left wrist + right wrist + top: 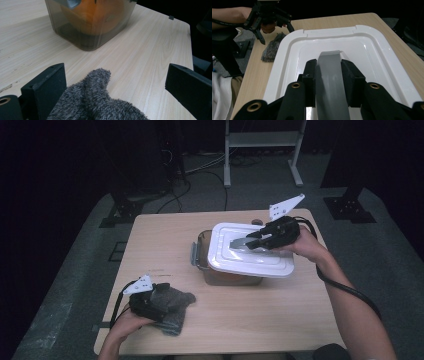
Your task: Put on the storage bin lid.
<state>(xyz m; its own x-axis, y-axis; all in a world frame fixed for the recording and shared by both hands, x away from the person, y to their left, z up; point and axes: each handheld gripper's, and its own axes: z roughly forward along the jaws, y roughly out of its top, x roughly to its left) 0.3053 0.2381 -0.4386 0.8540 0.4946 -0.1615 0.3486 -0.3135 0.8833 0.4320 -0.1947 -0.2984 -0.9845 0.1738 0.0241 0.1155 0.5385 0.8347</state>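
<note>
From the high view, the right gripper [252, 240] grips the grey handle [239, 241] on top of a white lid [250, 256], and the lid sits askew over a clear box [201, 251] near the middle of the wooden table [250, 305], its near edge overhanging the box's front wall. At the table's near left corner the left gripper [161, 306] lies over a grey fuzzy cloth [175, 307], well apart from the box. In the left gripper view, its two jaws stand wide apart with the cloth [100, 102] lying on the table between them; neither pad presses on it, so the cloth is not held. Farther off stands the box [92, 27], with something orange inside that I cannot identify through the tinted wall. In the right gripper view, the jaws are closed tight on both sides of the handle [332, 82], which rises from the recessed middle of the lid [287, 57]; beyond it the other hand's gripper [274, 30] hovers by the cloth [270, 48]. By my reading, the step in hand is handling the lid by its handle, though the pictures alone do not settle whether it is going on or coming off. If it is to seat, the next move calls for squaring the lid's edges with the box rim before lowering, since a skewed lid could catch on one corner.
</note>
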